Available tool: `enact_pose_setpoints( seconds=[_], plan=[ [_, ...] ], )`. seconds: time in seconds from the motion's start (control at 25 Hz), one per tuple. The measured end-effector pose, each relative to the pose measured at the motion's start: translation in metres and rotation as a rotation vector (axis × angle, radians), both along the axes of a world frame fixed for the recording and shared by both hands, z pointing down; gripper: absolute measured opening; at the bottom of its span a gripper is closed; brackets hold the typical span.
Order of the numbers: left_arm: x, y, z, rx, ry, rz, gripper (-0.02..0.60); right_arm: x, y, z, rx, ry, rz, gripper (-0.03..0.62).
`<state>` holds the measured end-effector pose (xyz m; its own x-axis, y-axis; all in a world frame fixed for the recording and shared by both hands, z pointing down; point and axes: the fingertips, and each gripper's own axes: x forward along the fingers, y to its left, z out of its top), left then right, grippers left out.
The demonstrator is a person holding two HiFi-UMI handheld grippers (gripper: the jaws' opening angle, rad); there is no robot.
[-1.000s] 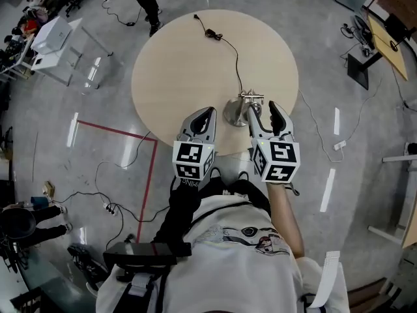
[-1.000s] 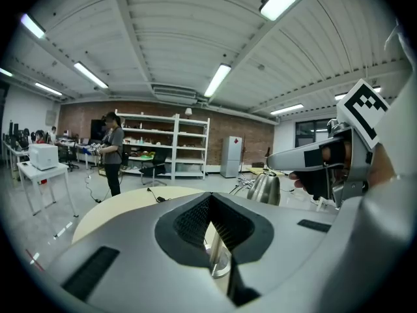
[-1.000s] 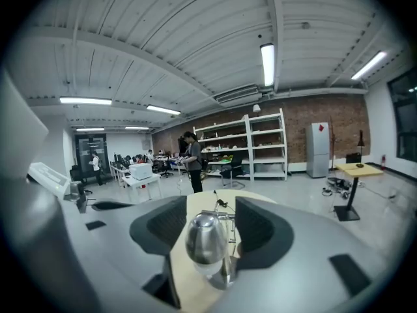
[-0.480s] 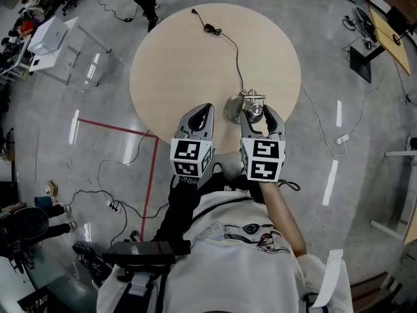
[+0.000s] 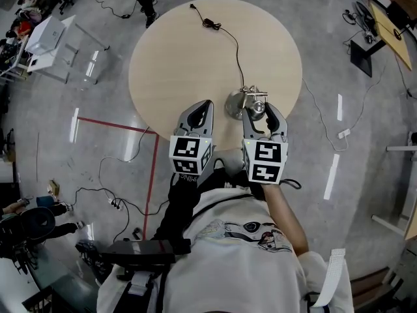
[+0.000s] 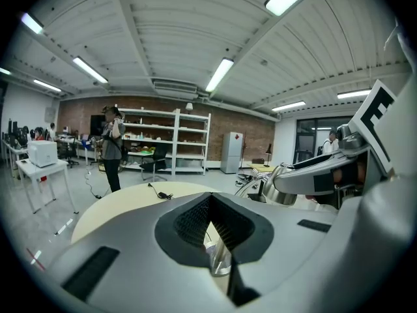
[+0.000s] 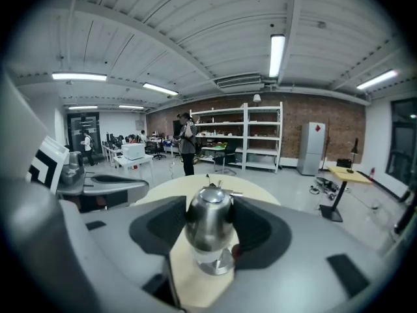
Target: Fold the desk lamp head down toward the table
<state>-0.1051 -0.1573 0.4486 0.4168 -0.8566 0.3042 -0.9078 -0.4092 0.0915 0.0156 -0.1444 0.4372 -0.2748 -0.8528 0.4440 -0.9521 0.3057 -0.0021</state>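
The silver desk lamp stands near the table's front edge, with its round base [image 5: 234,104] on the round beige table [image 5: 176,64]. Its metal lamp head [image 5: 257,108] sits above the base, between the jaws of my right gripper [image 5: 261,113]. In the right gripper view the lamp head [image 7: 208,219] fills the gap and touches both pads, with the base [image 7: 218,263] below it. My left gripper [image 5: 205,107] hovers left of the lamp, shut and holding nothing. The left gripper view shows the base [image 6: 220,263] under its closed jaws [image 6: 210,204].
The lamp's black cable [image 5: 236,51] runs across the table to a plug [image 5: 210,23] at the far edge. A person [image 6: 112,149] stands beyond the table near shelves. Cables and red tape [image 5: 151,168] lie on the floor to the left.
My right gripper has shifted left onto the lamp head and its jaws have come in around it. The left gripper has barely moved.
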Motion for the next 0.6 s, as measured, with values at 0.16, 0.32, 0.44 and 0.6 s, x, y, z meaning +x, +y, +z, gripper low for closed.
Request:
enact_pose_setpoints(
  seconds=[0.16, 0.32, 0.44, 0.6],
  plan=[
    [-0.0015, 0.0005, 0.0027, -0.005, -0.002, 0.001, 0.002, -0.0005, 0.0021, 0.0002, 0.014, -0.001, 0.001, 0.219],
    [-0.0042, 0.0009, 0.0018, -0.007, -0.004, -0.001, 0.002, -0.0018, 0.0044, -0.0007, 0.028, -0.002, -0.001, 0.219],
    [-0.0041, 0.0007, 0.0030, -0.011, -0.007, -0.003, 0.002, -0.0002, 0.0056, -0.0001, 0.033, -0.001, -0.001, 0.219],
    [-0.0059, 0.0010, 0.0047, -0.010, -0.009, -0.005, 0.002, -0.0001, 0.0078, 0.0014, 0.039, -0.002, -0.003, 0.219]
  ],
)
